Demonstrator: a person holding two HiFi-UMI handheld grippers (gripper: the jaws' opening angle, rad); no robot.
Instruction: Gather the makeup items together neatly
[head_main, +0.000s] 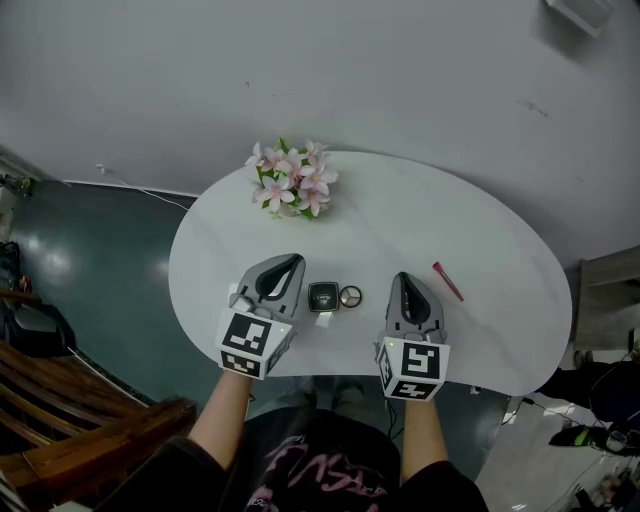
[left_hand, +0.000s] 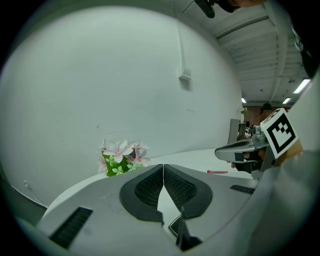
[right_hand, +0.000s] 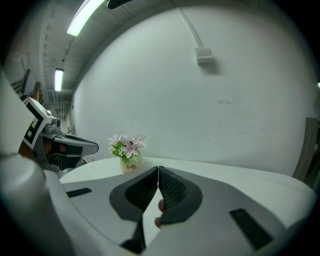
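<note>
Left tongs (head_main: 288, 265) and right tongs (head_main: 404, 282) both shut, empty. Pink stick (head_main: 447, 281) sits off alone, sloppy shove likely rolls it off desk (head_main: 500, 250).

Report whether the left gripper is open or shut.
Shut: the left gripper has its jaws touching at the tips, with nothing between them.

Your table (head_main: 480, 250) looks smooth, faintly glossy white; your left gripper (head_main: 293, 262) and right gripper (head_main: 402, 278) are matt grey plastic, pads (left_hand: 149, 189) ribbed black.
</note>
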